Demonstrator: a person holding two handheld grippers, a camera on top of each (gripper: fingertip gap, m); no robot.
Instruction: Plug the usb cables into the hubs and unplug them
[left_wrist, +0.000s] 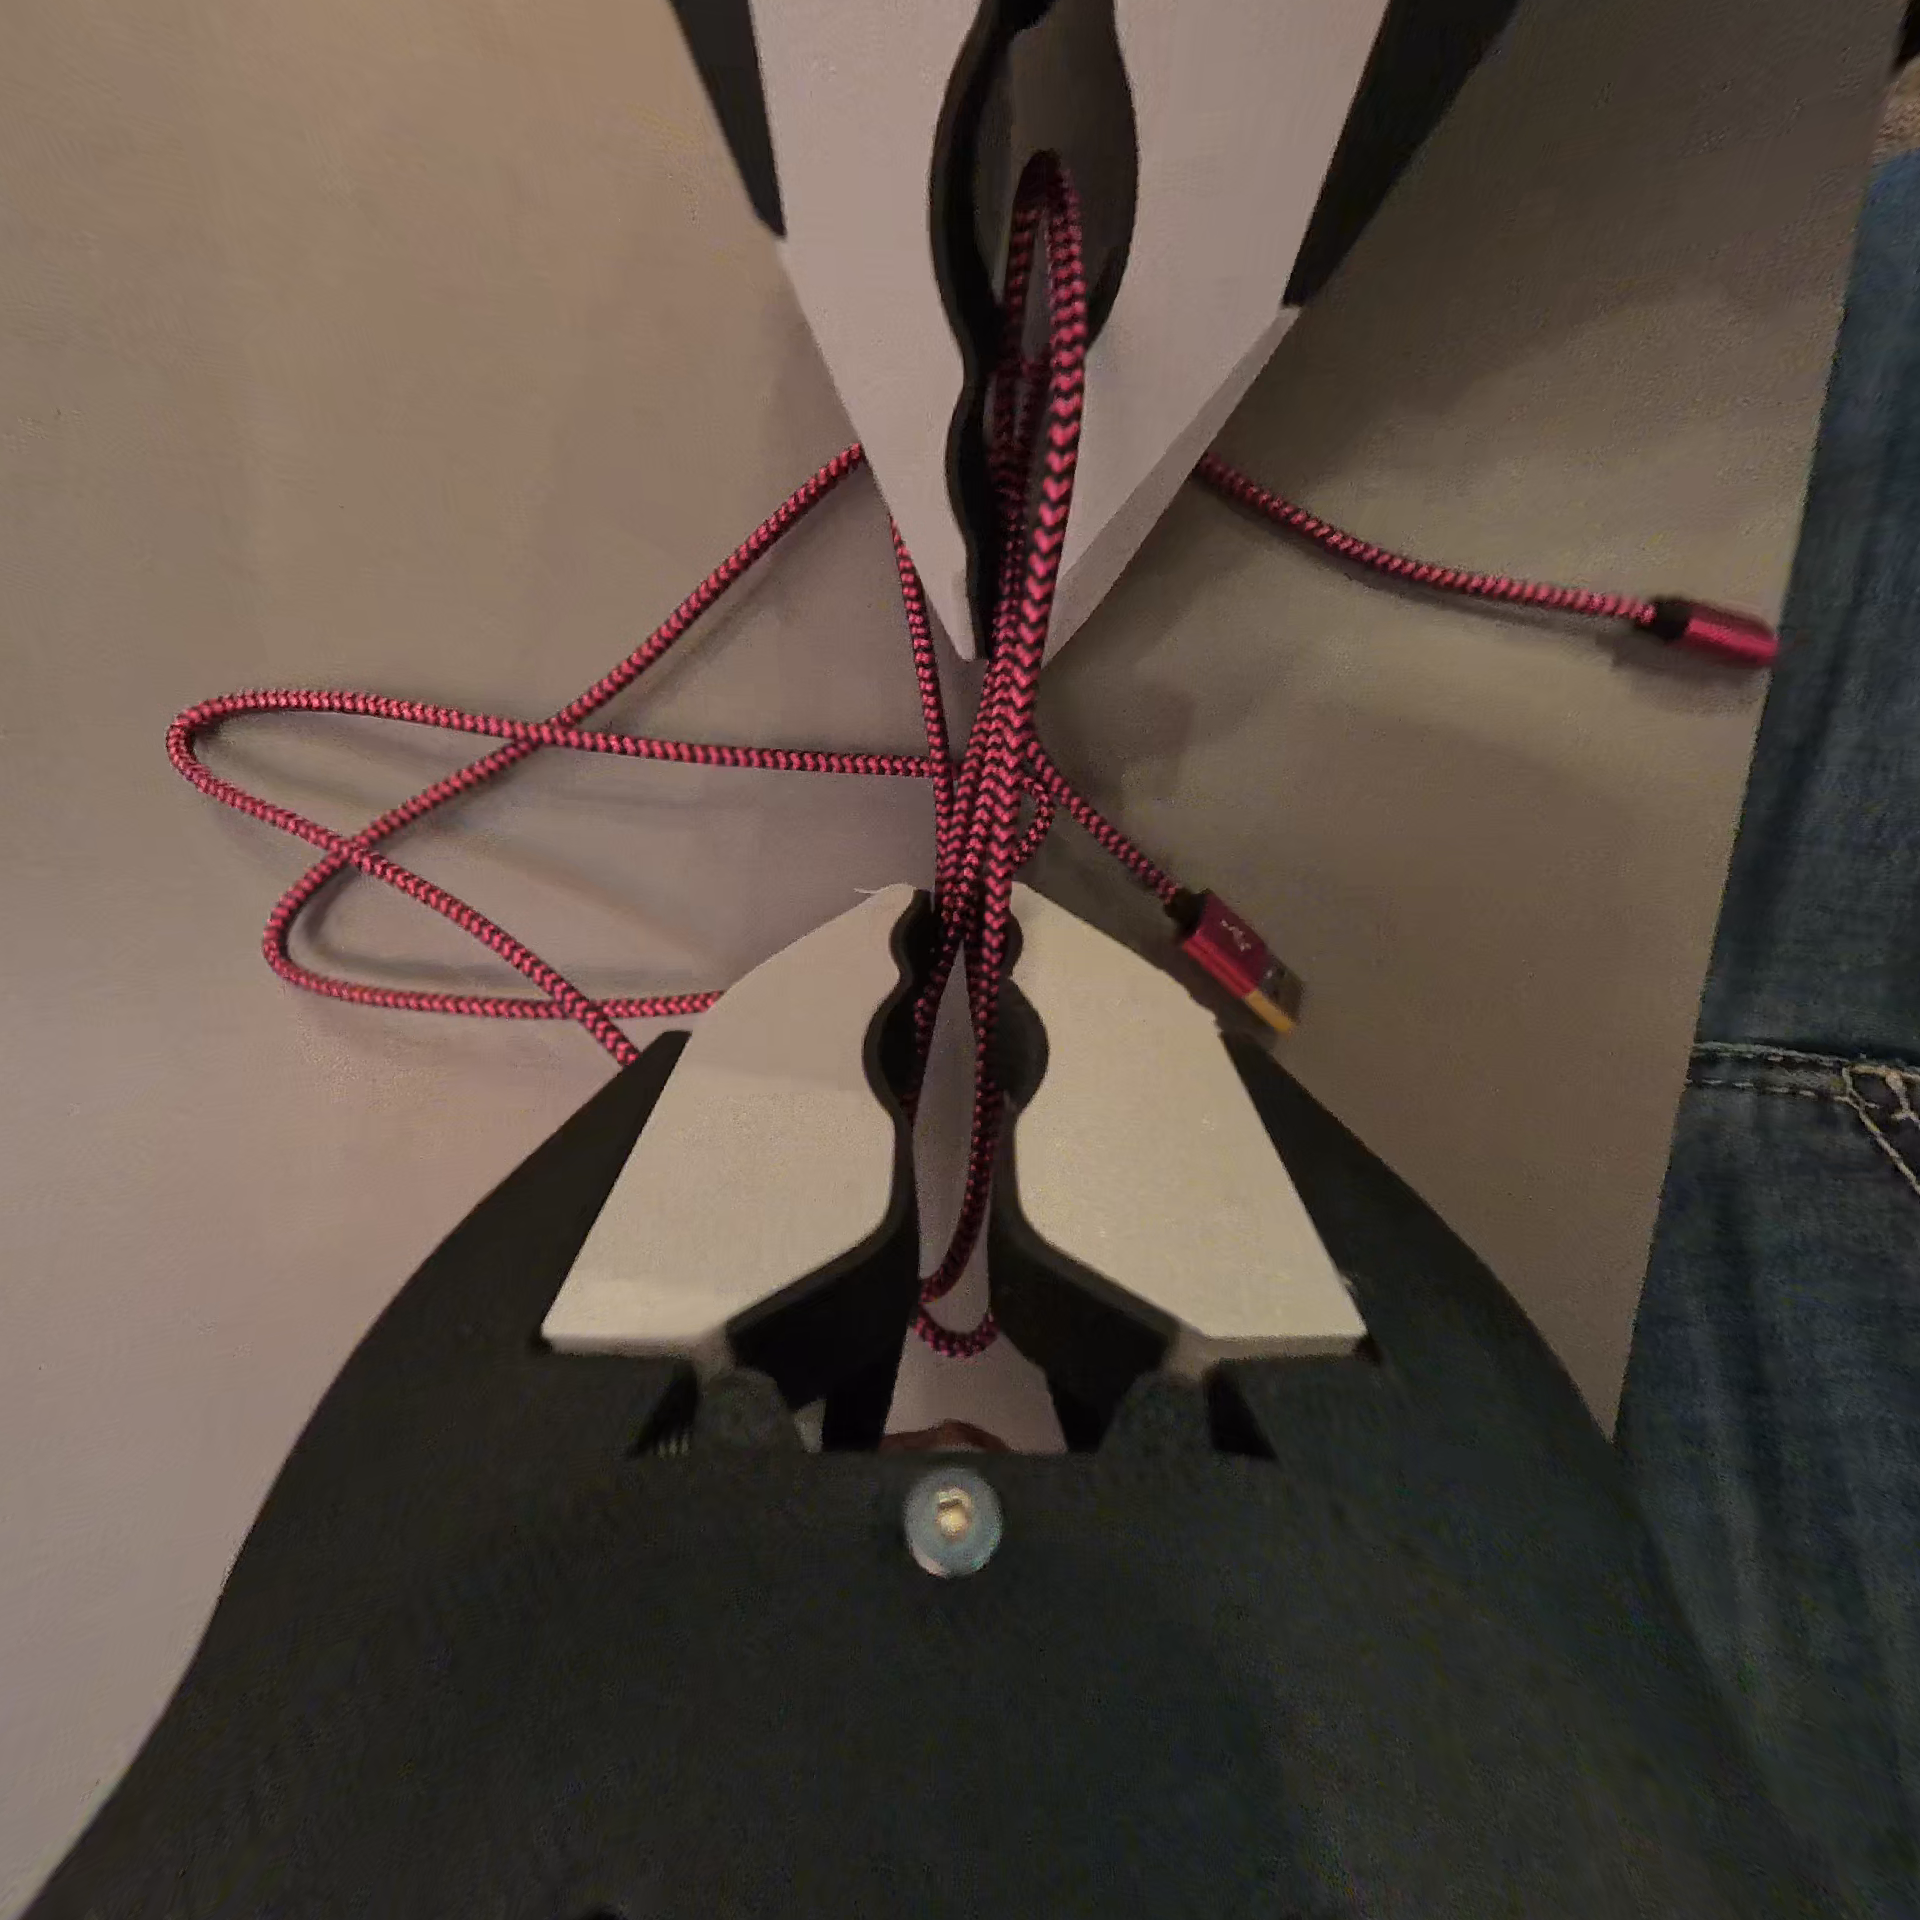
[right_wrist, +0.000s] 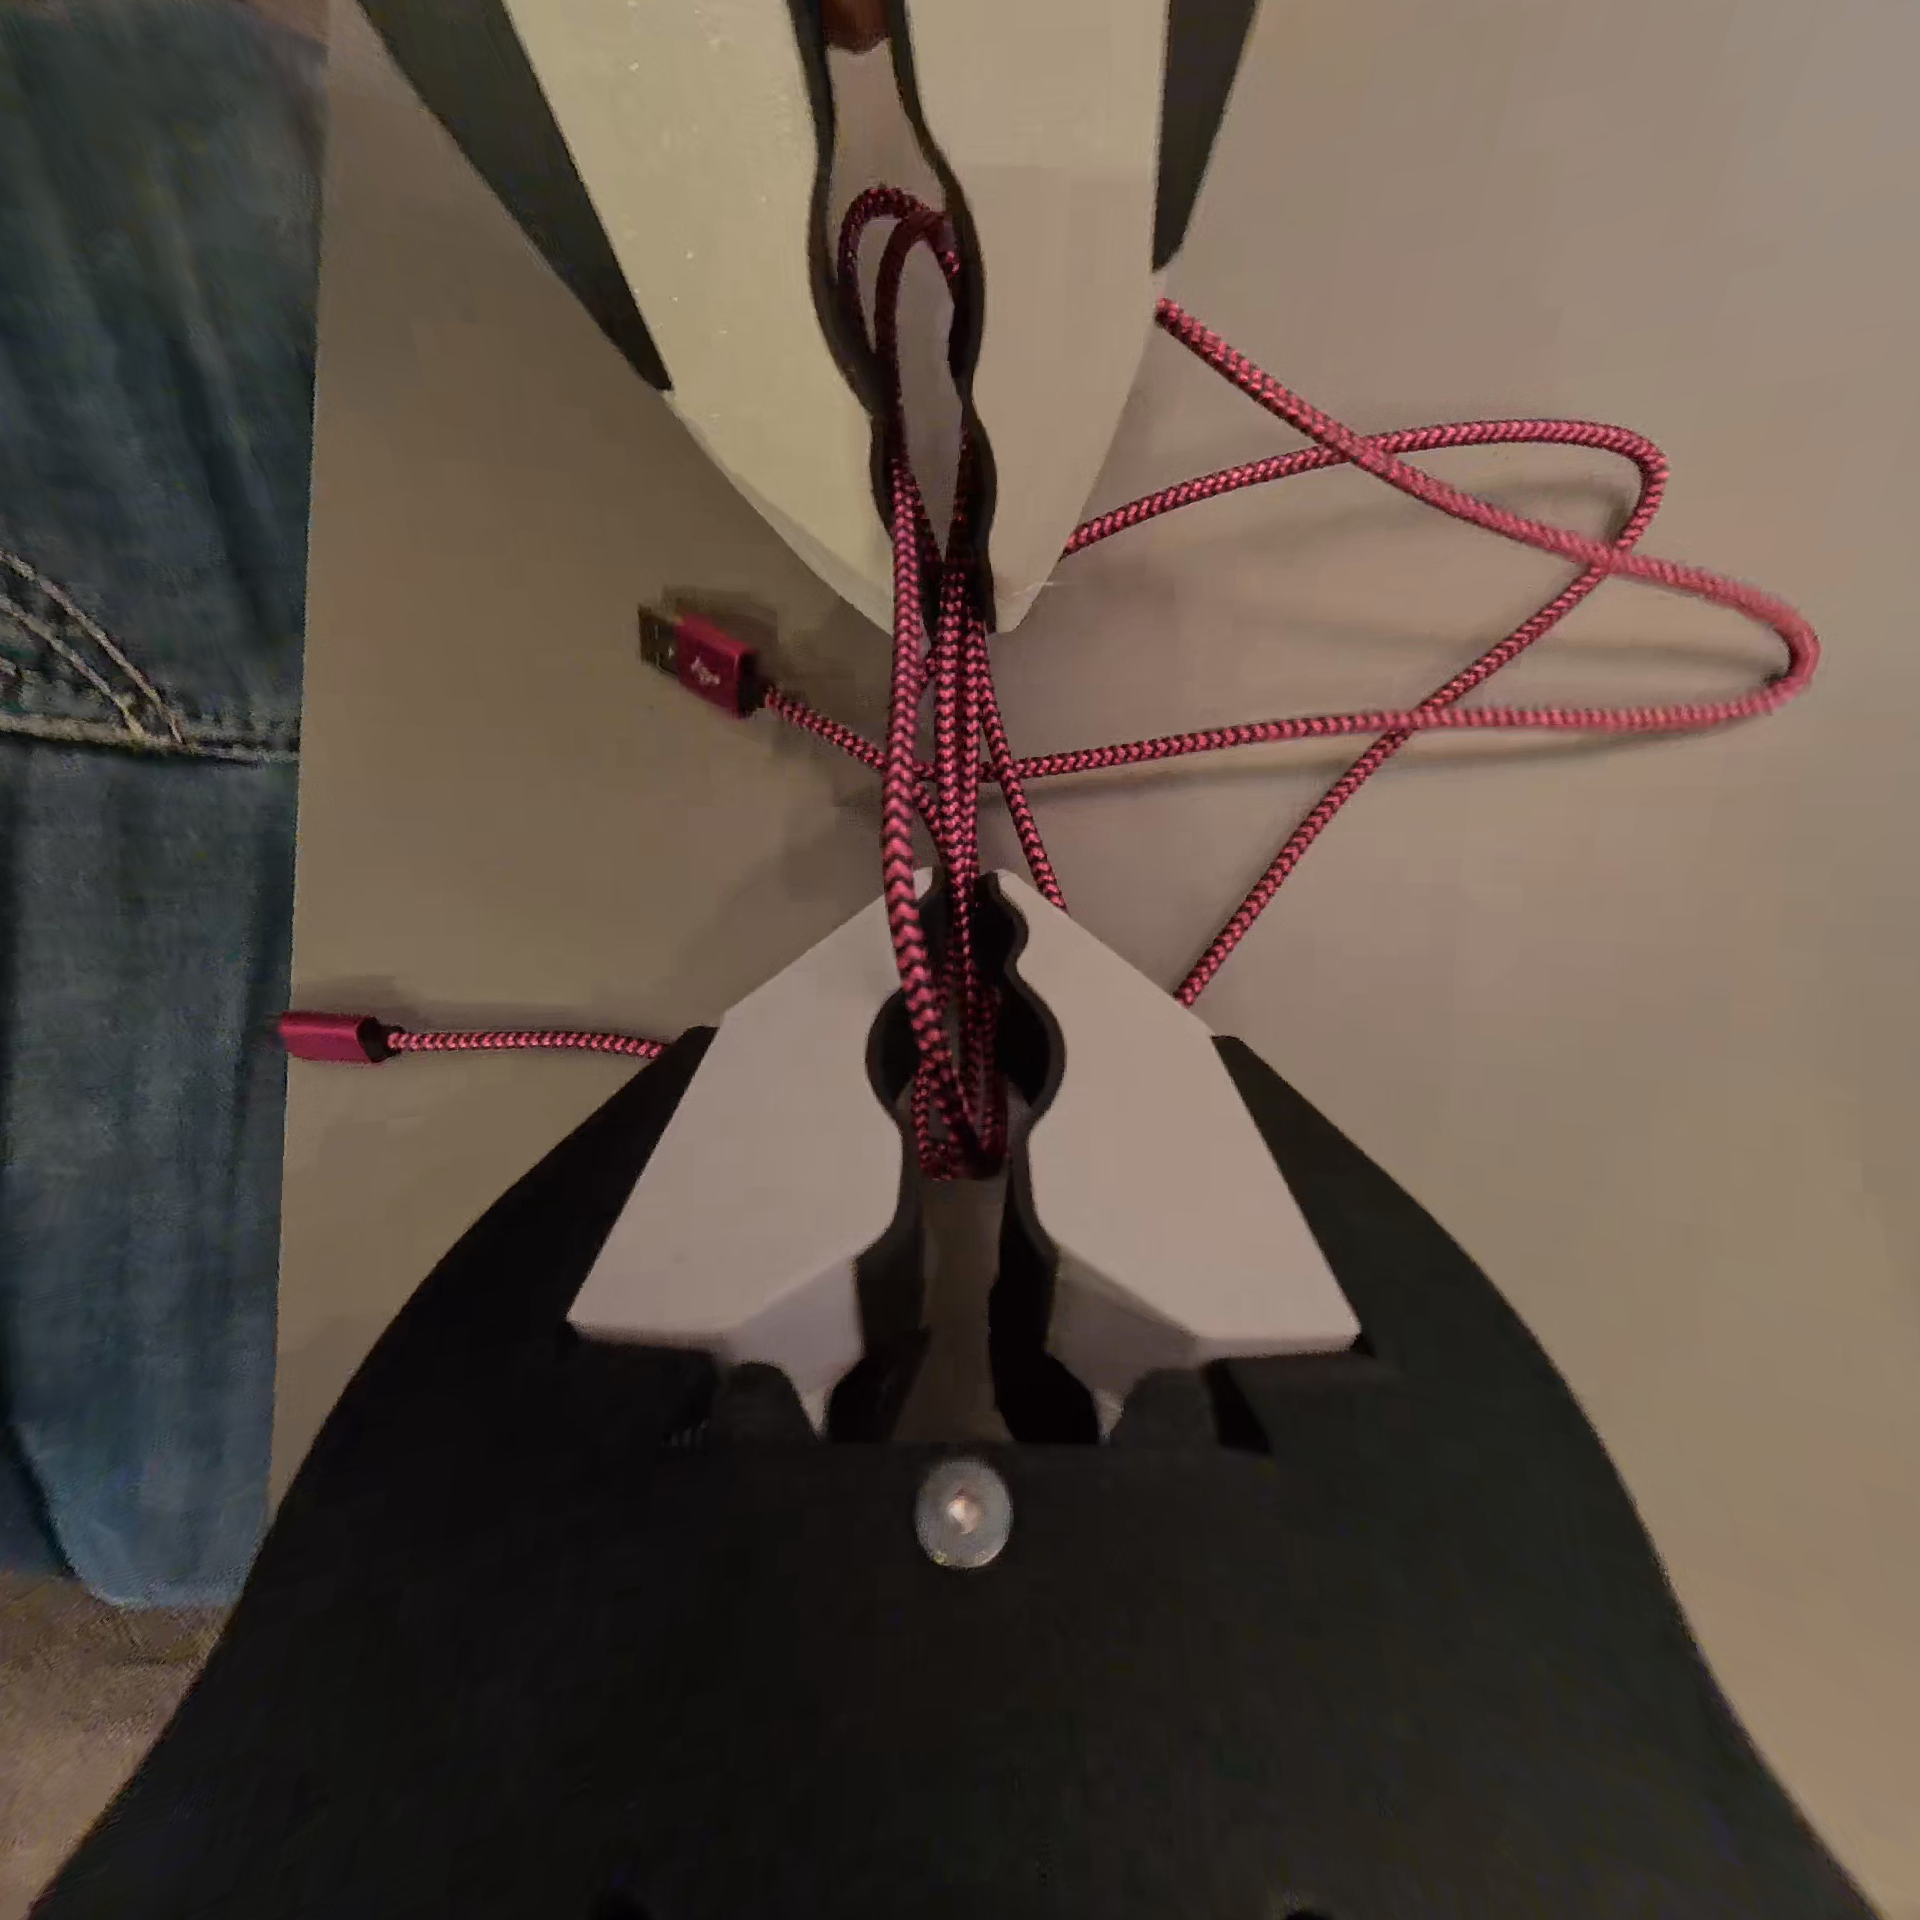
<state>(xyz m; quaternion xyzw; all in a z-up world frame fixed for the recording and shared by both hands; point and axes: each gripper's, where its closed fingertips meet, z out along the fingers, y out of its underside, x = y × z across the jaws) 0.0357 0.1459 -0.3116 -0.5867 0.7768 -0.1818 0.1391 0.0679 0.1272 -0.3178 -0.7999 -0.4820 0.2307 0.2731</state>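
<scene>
A pink and black braided USB cable (left_wrist: 623, 742) lies in loose loops on a beige table (left_wrist: 416, 416). Several of its strands are bunched and stretched between my two grippers, which face each other tip to tip. My left gripper (left_wrist: 961, 909) is shut on one end of the bunch. My right gripper (right_wrist: 956, 888) is shut on the other end. Each shows at the top of the other's view: right (left_wrist: 992, 634), left (right_wrist: 982, 603). The cable's flat USB plug (left_wrist: 1242, 961) (right_wrist: 696, 655) and its small pink plug (left_wrist: 1714, 629) (right_wrist: 327, 1039) lie free on the table. No hub is in view.
A person's leg in blue jeans (left_wrist: 1818, 935) (right_wrist: 135, 623) stands against the table edge, close to both plugs. A wide cable loop (left_wrist: 197, 748) (right_wrist: 1766, 665) spreads over the table on the side away from the person.
</scene>
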